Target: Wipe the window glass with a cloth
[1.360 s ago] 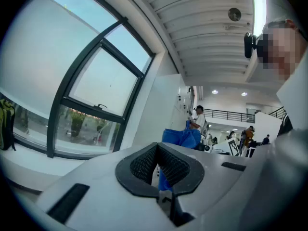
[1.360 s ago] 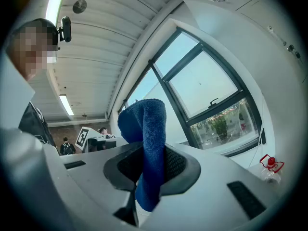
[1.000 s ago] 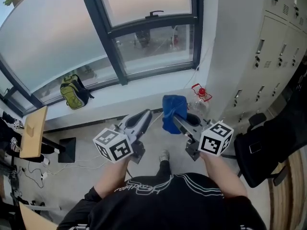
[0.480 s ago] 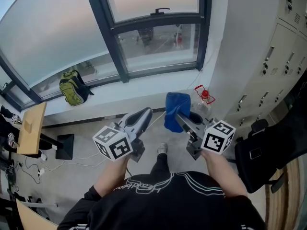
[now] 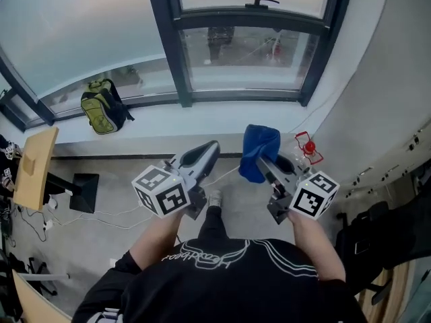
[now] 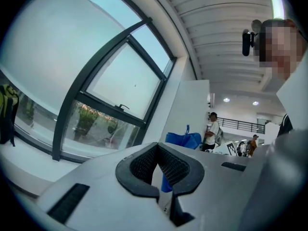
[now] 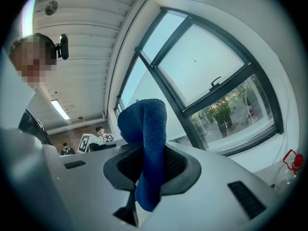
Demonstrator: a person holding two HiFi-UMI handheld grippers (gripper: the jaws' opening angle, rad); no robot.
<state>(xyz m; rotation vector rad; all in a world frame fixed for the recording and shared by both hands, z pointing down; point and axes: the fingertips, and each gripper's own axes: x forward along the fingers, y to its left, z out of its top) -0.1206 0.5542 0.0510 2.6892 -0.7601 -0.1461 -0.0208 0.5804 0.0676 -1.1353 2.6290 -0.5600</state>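
Cloth (image 7: 150, 138): blue, clamped between right gripper (image 7: 151, 166) fingers (image 7: 177, 165).
Left gripper (image 6: 159, 170): fingers (image 6: 179, 170) pressed together, empty.
Window glass (image 5: 249, 49): ahead.

Window glass (image 5: 242, 52) is set in dark frames (image 5: 176, 52) above a white sill (image 5: 168, 130), where a green backpack (image 5: 102, 106) is laid. A wooden desk (image 5: 34, 170) is placed on the grey floor (image 5: 124, 180); possibly lockers (image 5: 397, 160) are lined along the right wall.
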